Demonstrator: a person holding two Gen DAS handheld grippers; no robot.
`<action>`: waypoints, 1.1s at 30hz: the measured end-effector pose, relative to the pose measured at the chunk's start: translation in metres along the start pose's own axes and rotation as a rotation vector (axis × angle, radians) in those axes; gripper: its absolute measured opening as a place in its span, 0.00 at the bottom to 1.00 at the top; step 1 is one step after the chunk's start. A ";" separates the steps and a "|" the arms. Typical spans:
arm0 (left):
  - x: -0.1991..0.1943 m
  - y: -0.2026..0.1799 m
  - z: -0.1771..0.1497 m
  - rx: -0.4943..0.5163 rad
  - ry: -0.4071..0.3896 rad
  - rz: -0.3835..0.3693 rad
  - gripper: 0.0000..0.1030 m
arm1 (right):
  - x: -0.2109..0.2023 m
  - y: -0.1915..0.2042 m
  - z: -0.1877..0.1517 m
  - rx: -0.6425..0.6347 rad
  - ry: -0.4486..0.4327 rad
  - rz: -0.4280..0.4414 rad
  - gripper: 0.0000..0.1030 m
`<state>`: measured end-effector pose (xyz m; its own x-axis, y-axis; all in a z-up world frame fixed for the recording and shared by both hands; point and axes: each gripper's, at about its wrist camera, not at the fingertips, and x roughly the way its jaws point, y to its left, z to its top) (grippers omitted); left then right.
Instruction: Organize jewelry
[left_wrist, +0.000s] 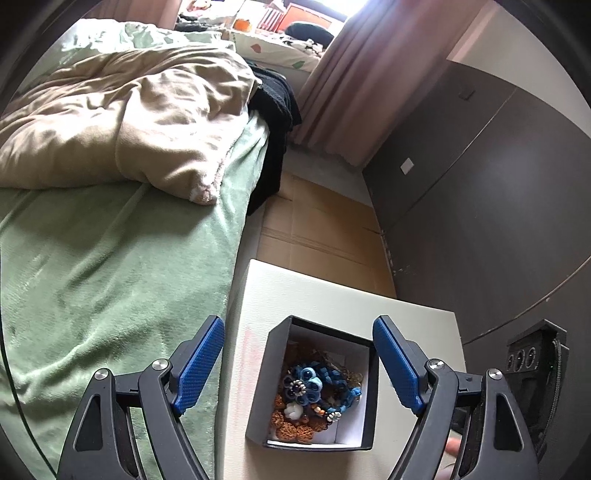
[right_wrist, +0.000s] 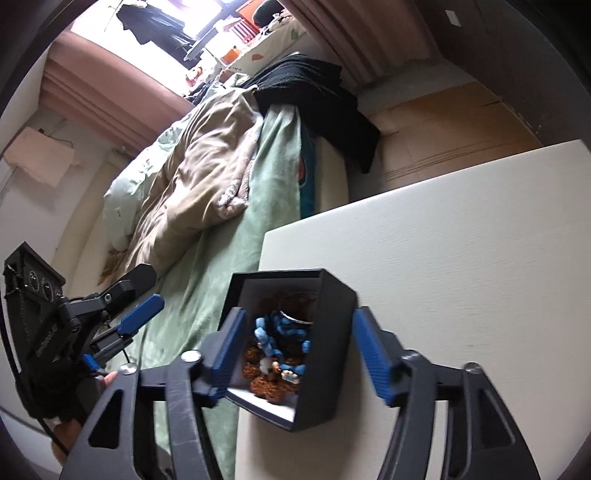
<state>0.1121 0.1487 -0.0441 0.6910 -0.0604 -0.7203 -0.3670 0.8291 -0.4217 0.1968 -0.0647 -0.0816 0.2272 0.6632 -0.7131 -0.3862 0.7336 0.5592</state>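
Note:
A small black box (left_wrist: 275, 373) with a white lining stands open on a white table (left_wrist: 332, 295). Blue flower and bead jewelry (left_wrist: 314, 384) and brown woven pieces lie inside it. My left gripper (left_wrist: 298, 365) is open, its blue pads either side of the box and above it, holding nothing. In the right wrist view the same box (right_wrist: 332, 317) sits between the open fingers of my right gripper (right_wrist: 299, 350), with the jewelry (right_wrist: 280, 339) visible inside. The left pad is at the box's left wall. The left gripper (right_wrist: 140, 314) shows at the left.
A bed (left_wrist: 110, 258) with a green sheet and a beige duvet (left_wrist: 129, 122) lies left of the table. Black clothes (left_wrist: 277, 103) hang over its far corner. Cardboard (left_wrist: 321, 229) covers the floor beyond the table. A dark wardrobe (left_wrist: 480, 184) stands at the right.

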 end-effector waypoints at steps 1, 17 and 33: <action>-0.001 -0.001 -0.001 0.002 -0.003 -0.001 0.80 | -0.005 -0.002 0.000 0.002 -0.006 -0.001 0.74; -0.017 -0.043 -0.033 0.116 -0.059 0.039 0.94 | -0.083 -0.035 -0.011 -0.001 -0.091 -0.142 1.00; -0.051 -0.074 -0.086 0.197 -0.138 0.026 0.98 | -0.148 -0.039 -0.042 -0.070 -0.182 -0.234 1.00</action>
<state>0.0504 0.0421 -0.0236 0.7662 0.0275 -0.6420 -0.2666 0.9227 -0.2786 0.1402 -0.1980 -0.0155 0.4711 0.4977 -0.7282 -0.3634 0.8618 0.3539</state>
